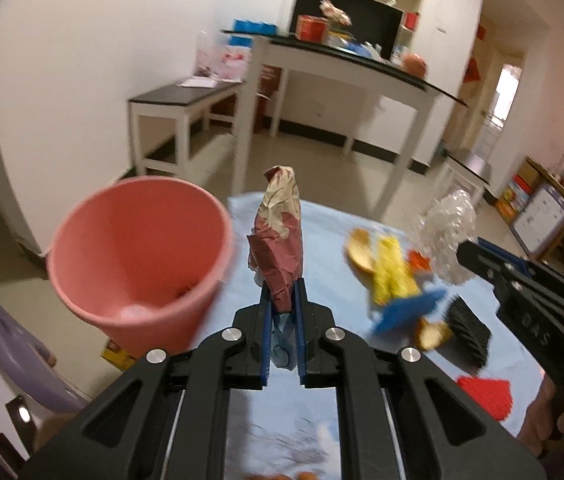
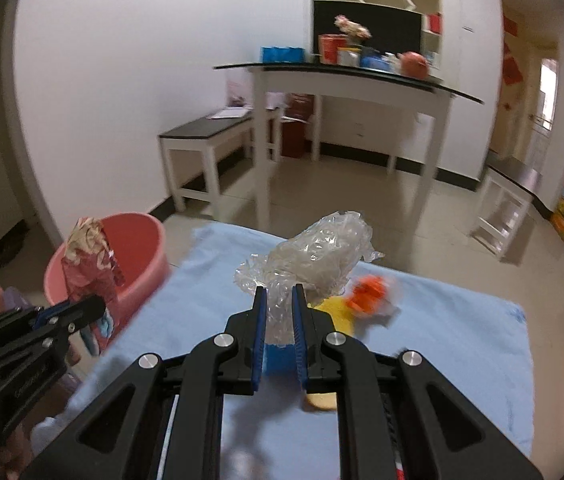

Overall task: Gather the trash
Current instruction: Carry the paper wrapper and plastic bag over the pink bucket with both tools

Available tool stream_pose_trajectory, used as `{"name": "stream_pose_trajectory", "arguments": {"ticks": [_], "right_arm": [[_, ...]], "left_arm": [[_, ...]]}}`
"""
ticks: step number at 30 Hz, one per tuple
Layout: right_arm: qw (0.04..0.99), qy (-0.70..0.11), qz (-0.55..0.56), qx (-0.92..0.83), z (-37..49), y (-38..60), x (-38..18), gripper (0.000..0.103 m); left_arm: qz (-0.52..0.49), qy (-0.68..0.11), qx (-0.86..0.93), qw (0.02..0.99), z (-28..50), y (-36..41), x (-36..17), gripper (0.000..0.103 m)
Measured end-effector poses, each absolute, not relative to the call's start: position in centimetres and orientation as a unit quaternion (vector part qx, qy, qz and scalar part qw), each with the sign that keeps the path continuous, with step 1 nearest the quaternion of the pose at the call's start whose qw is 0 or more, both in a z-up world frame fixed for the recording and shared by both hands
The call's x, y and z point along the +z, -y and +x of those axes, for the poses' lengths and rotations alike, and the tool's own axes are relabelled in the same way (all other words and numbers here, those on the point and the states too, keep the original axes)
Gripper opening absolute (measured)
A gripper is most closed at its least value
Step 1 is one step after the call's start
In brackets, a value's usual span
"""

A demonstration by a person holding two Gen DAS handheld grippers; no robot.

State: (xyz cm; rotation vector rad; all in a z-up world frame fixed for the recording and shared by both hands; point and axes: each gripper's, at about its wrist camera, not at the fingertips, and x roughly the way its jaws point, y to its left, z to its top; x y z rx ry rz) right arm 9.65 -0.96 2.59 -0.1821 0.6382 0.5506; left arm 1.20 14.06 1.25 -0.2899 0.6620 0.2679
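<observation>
The left gripper (image 1: 282, 292) points forward and downward, its jaws clamped on a crumpled maroon-and-beige wrapper (image 1: 277, 236) that stands upright out of the fingertips. It hangs above the left edge of the blue cloth (image 1: 322, 216) that covers the table, with the pink bin (image 1: 137, 256) just beside it on the left, mouth open and tilted toward the camera. In the right wrist view this same gripper (image 2: 89, 312) reaches in from the lower left, the wrapper (image 2: 89, 268) held up in front of the pink bin (image 2: 141, 240).

The right gripper (image 2: 279, 300) also tilts downward, jaws closed on a wad of clear crinkled plastic (image 2: 314, 256) that bulges up and to the right of the fingers. It is held over the middle of the blue cloth (image 2: 442, 340). From the left wrist view it (image 1: 462, 256) enters from the right edge, with the clear plastic (image 1: 446, 232) at its tip.

On the cloth lie more scraps: a yellow wrapper (image 1: 392, 272), an orange piece (image 1: 418, 260), a blue scrap (image 1: 406, 312), a black piece (image 1: 466, 332) toward the right edge, and a red scrap (image 1: 486, 396) near the front right corner. Both views are blurred.
</observation>
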Motion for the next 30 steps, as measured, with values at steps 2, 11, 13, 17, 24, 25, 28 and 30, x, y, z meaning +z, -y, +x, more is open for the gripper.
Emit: {"name": "stream_pose_trajectory", "arguments": {"ticks": [2,11,13,17,24,25,28,30], "right_arm": [[0.904,-0.306,-0.092,0.283,9.4,-0.7,2.8,0.012],[0.870,-0.309,-0.090,0.373,9.5,-8.3,3.0,0.012],[0.863,-0.316,-0.088,0.385,9.7,-9.8,2.8,0.012],[0.846,-0.329,-0.089,0.409,10.4,-12.9,1.9,0.012],[0.832,-0.340,-0.099,0.427,11.1,-16.8,0.1,0.012],[0.831,-0.342,-0.101,0.426,11.2,-17.1,-0.2,0.012],[0.828,-0.348,-0.107,0.426,11.5,-18.0,-1.0,0.012],[0.825,-0.353,-0.110,0.427,11.8,-18.5,-1.4,0.012]], "left_arm": [[-0.144,-0.316,0.147,0.926,1.0,-15.6,1.5,0.009],[-0.150,-0.308,0.219,0.914,0.8,-21.9,1.0,0.009],[-0.155,-0.311,0.229,0.909,0.8,-23.0,0.6,0.009],[-0.163,-0.317,0.245,0.902,1.1,-24.8,-0.3,0.009],[-0.166,-0.327,0.259,0.894,2.3,-26.6,-1.8,0.009],[-0.165,-0.328,0.261,0.893,2.4,-26.7,-2.0,0.009],[-0.166,-0.329,0.267,0.890,2.5,-27.2,-2.4,0.009],[-0.168,-0.331,0.271,0.888,2.6,-27.4,-2.8,0.009]]}}
